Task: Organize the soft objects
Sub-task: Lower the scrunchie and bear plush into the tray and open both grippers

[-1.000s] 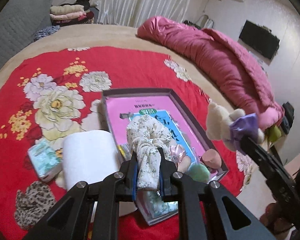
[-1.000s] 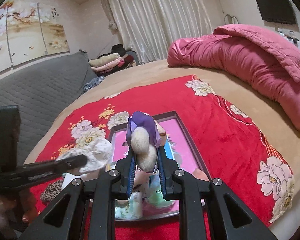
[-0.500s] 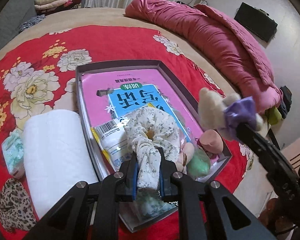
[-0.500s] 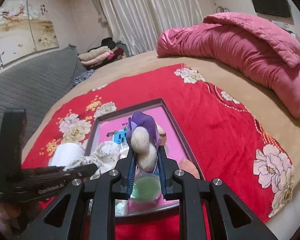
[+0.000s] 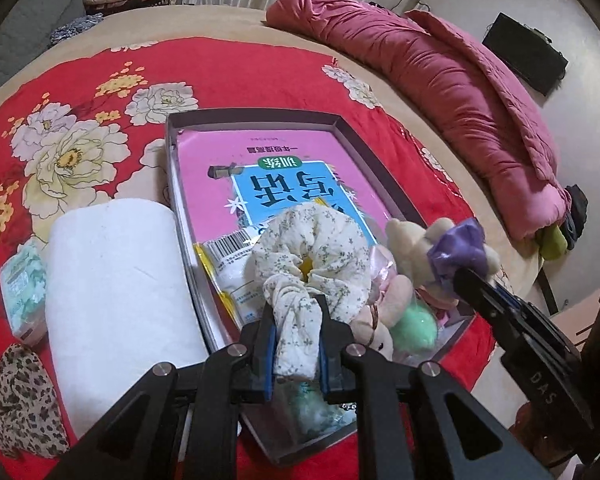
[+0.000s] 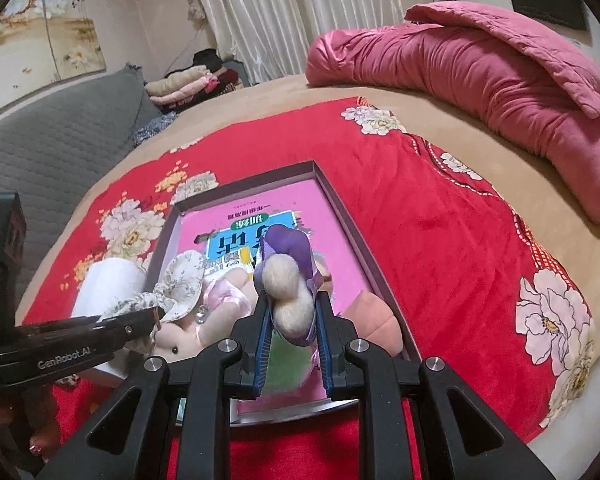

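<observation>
Two grips: left gripper (image 5: 296, 344) is clenched on the floral scrunchie (image 5: 312, 256); right gripper (image 6: 290, 332) is clenched on the small plush bear (image 6: 286, 292) with its purple bow.
Change: over the last second both tools have come down closer to the tray (image 5: 256, 118), from above it to just over its near end.
Meaning: likely the lowering stage, with release into the tray next.
Task things: scrunchie hangs over the tray's near end above a snack packet (image 5: 236, 276); bear hovers by the tray's near right corner, over the green puff (image 5: 416, 324).
Pose: left tool points forward and down; right tool comes in from the right, fingers angled toward the tray.
Outside: white roll (image 5: 112, 280) lies along the tray's left edge.
</observation>
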`<act>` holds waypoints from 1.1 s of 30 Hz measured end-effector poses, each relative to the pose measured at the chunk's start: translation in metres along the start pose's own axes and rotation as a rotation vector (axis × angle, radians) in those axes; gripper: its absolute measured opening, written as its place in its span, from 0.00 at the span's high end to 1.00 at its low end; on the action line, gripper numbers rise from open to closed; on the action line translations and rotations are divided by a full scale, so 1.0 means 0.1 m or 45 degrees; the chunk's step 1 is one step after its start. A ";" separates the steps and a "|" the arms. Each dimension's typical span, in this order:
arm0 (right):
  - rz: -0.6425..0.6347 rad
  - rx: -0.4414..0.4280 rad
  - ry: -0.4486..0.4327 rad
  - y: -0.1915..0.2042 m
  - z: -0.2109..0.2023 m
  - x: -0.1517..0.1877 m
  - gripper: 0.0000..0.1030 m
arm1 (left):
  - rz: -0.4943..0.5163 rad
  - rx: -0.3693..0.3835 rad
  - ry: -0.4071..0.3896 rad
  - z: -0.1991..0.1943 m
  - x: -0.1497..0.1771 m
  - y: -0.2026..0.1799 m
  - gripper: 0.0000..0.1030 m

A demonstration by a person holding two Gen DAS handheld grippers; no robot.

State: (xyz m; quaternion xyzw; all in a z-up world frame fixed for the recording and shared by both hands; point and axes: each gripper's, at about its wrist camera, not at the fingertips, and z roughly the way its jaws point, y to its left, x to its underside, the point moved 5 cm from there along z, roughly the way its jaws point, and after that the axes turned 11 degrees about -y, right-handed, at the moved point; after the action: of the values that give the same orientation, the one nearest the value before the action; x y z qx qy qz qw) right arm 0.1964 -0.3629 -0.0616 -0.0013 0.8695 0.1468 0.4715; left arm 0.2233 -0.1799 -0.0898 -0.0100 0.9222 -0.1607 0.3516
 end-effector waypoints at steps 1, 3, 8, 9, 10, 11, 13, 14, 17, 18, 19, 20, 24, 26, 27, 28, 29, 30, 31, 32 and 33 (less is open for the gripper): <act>-0.007 0.000 0.004 0.01 0.02 0.00 0.80 | 0.008 -0.005 0.001 0.00 0.00 0.00 0.84; -0.032 0.013 0.027 0.04 0.06 0.02 0.80 | 0.015 -0.011 -0.001 0.00 0.01 -0.01 0.84; -0.090 -0.005 0.063 0.13 0.14 0.07 0.78 | 0.037 -0.028 -0.001 0.00 0.01 -0.01 0.84; -0.102 -0.011 0.073 0.15 0.16 0.08 0.78 | 0.040 -0.030 -0.001 0.00 0.01 -0.01 0.84; -0.115 -0.019 0.085 0.17 0.18 0.09 0.77 | 0.040 -0.029 -0.001 0.00 0.01 -0.02 0.84; -0.127 -0.023 0.094 0.19 0.19 0.10 0.77 | 0.039 -0.031 -0.001 0.00 0.01 -0.02 0.84; -0.138 -0.030 0.098 0.22 0.19 0.12 0.77 | 0.040 -0.030 -0.001 0.00 0.01 -0.02 0.84; -0.138 -0.040 0.100 0.22 0.19 0.12 0.76 | 0.039 -0.030 0.000 0.00 0.01 -0.02 0.84; -0.127 -0.051 0.105 0.21 0.19 0.13 0.75 | 0.037 -0.029 0.001 0.00 0.01 -0.02 0.84; -0.122 -0.053 0.107 0.20 0.19 0.13 0.74 | 0.037 -0.028 0.001 0.00 0.01 -0.02 0.84; -0.119 -0.055 0.110 0.20 0.19 0.13 0.74 | 0.036 -0.029 0.000 0.00 0.01 -0.02 0.84; -0.116 -0.059 0.113 0.20 0.19 0.13 0.73 | 0.036 -0.028 0.001 0.00 0.01 -0.02 0.84; -0.118 -0.074 0.117 0.22 0.18 0.14 0.66 | 0.034 -0.028 0.001 0.00 0.02 -0.02 0.84; -0.124 -0.074 0.114 0.23 0.18 0.14 0.66 | 0.033 -0.029 0.002 0.00 0.02 -0.02 0.84; -0.124 -0.076 0.113 0.23 0.18 0.14 0.66 | 0.033 -0.028 0.001 0.00 0.01 -0.02 0.84; -0.123 -0.077 0.113 0.23 0.17 0.14 0.66 | 0.032 -0.029 0.002 0.00 0.01 -0.02 0.84; -0.123 -0.075 0.113 0.23 0.17 0.14 0.65 | 0.031 -0.028 0.003 0.00 0.01 -0.02 0.84; -0.120 -0.075 0.110 0.23 0.17 0.13 0.63 | 0.028 -0.027 0.003 -0.01 0.01 -0.02 0.84; -0.116 -0.075 0.105 0.22 0.16 0.13 0.60 | 0.025 -0.026 0.004 0.00 0.02 -0.01 0.84; -0.110 -0.074 0.097 0.22 0.15 0.12 0.50 | 0.021 -0.023 0.007 0.00 0.02 -0.01 0.84; -0.102 -0.072 0.082 0.20 0.13 0.11 0.41 | 0.021 -0.024 0.007 0.00 0.02 -0.01 0.84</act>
State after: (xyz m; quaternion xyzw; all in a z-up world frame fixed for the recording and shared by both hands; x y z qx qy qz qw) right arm 0.1979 -0.3385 -0.0721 -0.0539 0.8790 0.1521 0.4487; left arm 0.2215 -0.1815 -0.0909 -0.0054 0.9248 -0.1492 0.3501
